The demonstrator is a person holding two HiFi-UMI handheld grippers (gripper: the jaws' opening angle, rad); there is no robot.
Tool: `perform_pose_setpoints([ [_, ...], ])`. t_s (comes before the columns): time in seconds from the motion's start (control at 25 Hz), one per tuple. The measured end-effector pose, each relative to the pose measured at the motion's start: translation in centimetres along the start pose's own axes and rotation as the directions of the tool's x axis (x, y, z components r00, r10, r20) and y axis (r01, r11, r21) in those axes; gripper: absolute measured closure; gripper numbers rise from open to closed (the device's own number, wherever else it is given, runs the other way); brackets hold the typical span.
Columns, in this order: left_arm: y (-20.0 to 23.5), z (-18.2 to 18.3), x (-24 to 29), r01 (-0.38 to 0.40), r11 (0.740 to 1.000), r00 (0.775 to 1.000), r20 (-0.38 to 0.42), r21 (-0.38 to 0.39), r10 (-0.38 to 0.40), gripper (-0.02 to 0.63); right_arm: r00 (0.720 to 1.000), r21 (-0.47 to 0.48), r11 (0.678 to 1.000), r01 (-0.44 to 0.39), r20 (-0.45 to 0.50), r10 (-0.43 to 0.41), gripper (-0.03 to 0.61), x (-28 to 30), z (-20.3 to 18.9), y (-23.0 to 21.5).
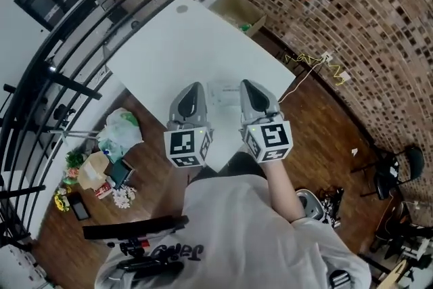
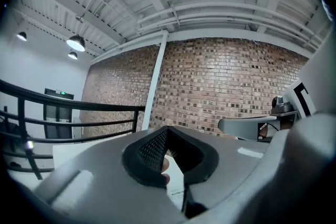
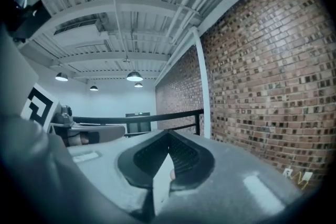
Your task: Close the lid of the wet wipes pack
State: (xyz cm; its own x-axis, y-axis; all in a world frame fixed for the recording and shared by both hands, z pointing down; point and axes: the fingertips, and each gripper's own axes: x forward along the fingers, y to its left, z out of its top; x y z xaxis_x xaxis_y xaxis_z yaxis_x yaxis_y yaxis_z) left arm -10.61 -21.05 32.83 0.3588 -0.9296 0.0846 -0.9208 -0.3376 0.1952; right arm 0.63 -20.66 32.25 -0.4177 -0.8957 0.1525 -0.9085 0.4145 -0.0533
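Observation:
The wet wipes pack [image 1: 223, 94] is a pale, flat packet on the white table [image 1: 176, 44], near its front edge; its lid is too faint to make out. My left gripper [image 1: 195, 86] hovers just left of the pack and my right gripper [image 1: 245, 84] just right of it, both pointing away from me. In the left gripper view the left gripper [image 2: 167, 129] has its jaws meeting at the tips with nothing between them. The right gripper [image 3: 168, 134] shows the same in its own view. Both views look level across the table, so the pack is mostly hidden there.
An open cardboard box [image 1: 238, 10] stands beyond the table's far corner. A black railing [image 1: 74, 17] runs along the left. A plastic bag [image 1: 120, 130] and clutter lie on the wooden floor to the left. A brick wall [image 1: 352, 3] and a yellow cable [image 1: 312, 61] are to the right.

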Motion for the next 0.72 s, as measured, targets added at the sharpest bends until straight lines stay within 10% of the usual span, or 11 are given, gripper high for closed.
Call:
perform_pose_setpoints([
  [0.72,-0.1,-11.7,9.4,0.042,0.998,0.967,-0.249,-0.037,-0.050,0.598,0.939,0.138,0.990,-0.037,-0.334,0.082,0.590,7.3,-12.7,-5.6],
])
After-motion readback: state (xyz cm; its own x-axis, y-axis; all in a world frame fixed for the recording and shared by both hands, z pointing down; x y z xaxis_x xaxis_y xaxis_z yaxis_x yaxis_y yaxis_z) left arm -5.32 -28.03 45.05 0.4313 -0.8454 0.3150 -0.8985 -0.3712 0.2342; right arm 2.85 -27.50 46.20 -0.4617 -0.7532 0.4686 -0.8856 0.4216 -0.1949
